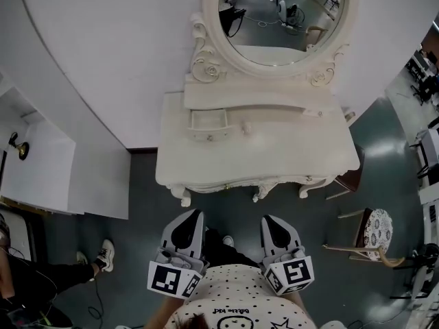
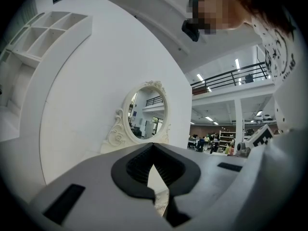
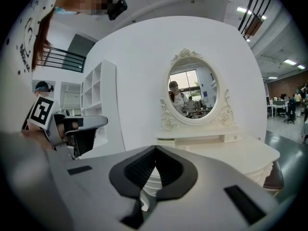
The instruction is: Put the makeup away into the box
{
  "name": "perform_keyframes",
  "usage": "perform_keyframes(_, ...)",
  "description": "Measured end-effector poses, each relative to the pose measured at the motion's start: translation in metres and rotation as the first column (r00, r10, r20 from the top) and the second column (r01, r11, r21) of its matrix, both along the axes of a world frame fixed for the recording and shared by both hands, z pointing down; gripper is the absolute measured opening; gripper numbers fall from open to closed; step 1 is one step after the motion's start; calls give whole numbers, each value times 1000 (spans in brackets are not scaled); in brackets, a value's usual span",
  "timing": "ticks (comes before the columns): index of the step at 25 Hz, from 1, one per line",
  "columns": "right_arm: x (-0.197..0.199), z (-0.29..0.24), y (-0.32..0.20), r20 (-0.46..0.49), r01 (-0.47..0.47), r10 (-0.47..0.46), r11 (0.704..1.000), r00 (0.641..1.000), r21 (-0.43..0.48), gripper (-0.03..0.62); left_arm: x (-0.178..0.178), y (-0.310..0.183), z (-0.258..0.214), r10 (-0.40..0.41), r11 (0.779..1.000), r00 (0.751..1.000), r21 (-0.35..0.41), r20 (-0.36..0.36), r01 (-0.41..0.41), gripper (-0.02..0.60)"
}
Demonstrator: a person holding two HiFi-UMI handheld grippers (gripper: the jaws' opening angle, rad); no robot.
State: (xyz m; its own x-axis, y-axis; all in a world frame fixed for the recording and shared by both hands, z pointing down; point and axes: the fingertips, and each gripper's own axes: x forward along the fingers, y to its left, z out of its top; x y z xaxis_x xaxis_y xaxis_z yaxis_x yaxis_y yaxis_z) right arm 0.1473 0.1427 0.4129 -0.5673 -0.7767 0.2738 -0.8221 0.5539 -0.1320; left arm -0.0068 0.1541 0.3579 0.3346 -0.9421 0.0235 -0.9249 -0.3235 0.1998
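Left gripper [image 1: 194, 215] and right gripper [image 1: 271, 220]: both clenched, nothing between the jaws, side by side. Dressing table [image 1: 322, 157]: straight ahead, about equally near both, long axis crosswise. Makeup, box: not discernible. Small drawer-like compartment [image 1: 208, 120]: left of centre, nearer the left gripper.

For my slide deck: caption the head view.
Left gripper and right gripper, jaws shut and empty, face a white dressing table with oval mirror.

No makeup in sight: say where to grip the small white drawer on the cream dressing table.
Probably pinch the small white drawer by its front wall, coming from the table's near edge: it looks pulled out and open-topped.
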Motion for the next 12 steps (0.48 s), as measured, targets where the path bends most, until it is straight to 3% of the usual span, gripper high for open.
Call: perform_keyframes(12, -23, -2, -67, 10, -49, 49, 999, 999, -12, 6, -23, -72, -5, 41, 999, 999, -7, -5, -42, -5)
